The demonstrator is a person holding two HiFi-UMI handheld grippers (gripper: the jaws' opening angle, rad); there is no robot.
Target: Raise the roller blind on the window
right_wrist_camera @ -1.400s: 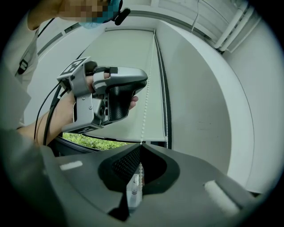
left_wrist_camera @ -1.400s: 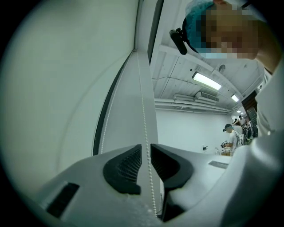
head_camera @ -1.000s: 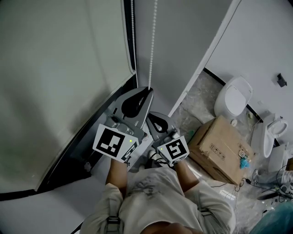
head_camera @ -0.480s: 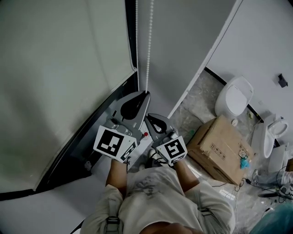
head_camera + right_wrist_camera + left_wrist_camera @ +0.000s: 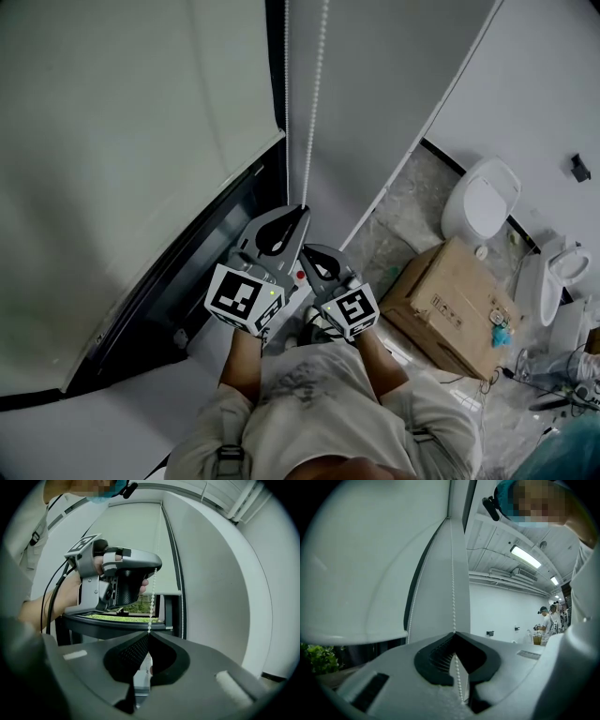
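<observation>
Right now you are holding the thin white plastic bead chain with both tongs. The left gripper is pinching it with its jaws together, and the right gripper is clamping the same strand just below, jaws likewise closed on the beads. The chain is hanging at the right edge of the white fabric roller blind, which is covering most of the dark-framed window. The free strand is dangling just to the left.

Judging by its look, this chain is light, limp and a little slippery. The beads are giving your pads something to catch, so you are best gripping squarely across them, on one strand only. Pulling in line with the hanging chain looks safest, since a sideways jerk could make it slip or snap.
</observation>
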